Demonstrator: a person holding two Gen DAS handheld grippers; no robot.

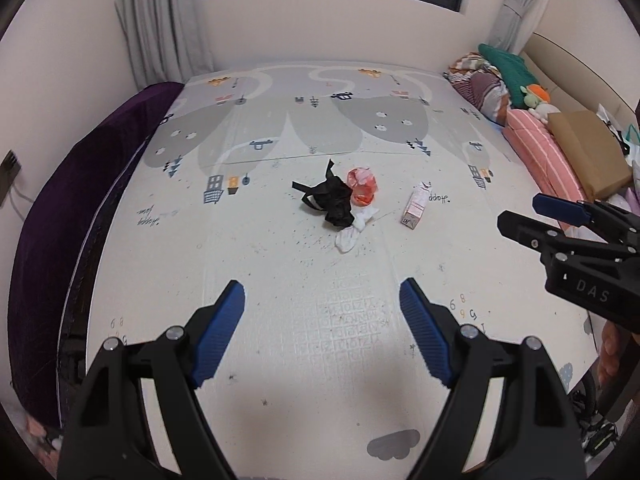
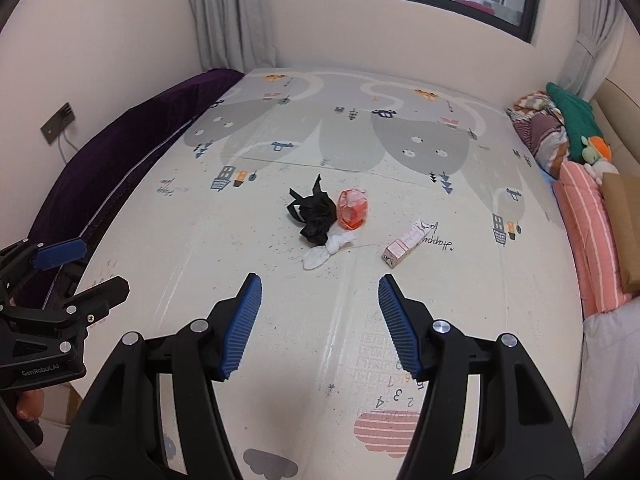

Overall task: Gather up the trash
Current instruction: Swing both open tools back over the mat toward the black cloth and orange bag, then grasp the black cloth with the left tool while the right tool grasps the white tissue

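Trash lies mid-mat: a crumpled black plastic bag (image 1: 334,200) (image 2: 314,216), an orange-red wrapper (image 1: 362,186) (image 2: 352,209) beside it, a white crumpled tissue (image 1: 352,232) (image 2: 326,251) in front, and a pink carton (image 1: 416,206) (image 2: 406,244) lying to the right. My left gripper (image 1: 322,332) is open and empty, well short of the trash. My right gripper (image 2: 320,324) is open and empty, also short of it. Each gripper shows at the edge of the other's view, the right one (image 1: 524,216) and the left one (image 2: 86,266).
A patterned play mat (image 1: 280,280) (image 2: 280,320) covers the surface. A purple cushion (image 1: 80,200) (image 2: 132,152) runs along the left edge. Pillows, blankets and a brown box (image 1: 588,152) pile along the right. A wall with window and curtains stands behind.
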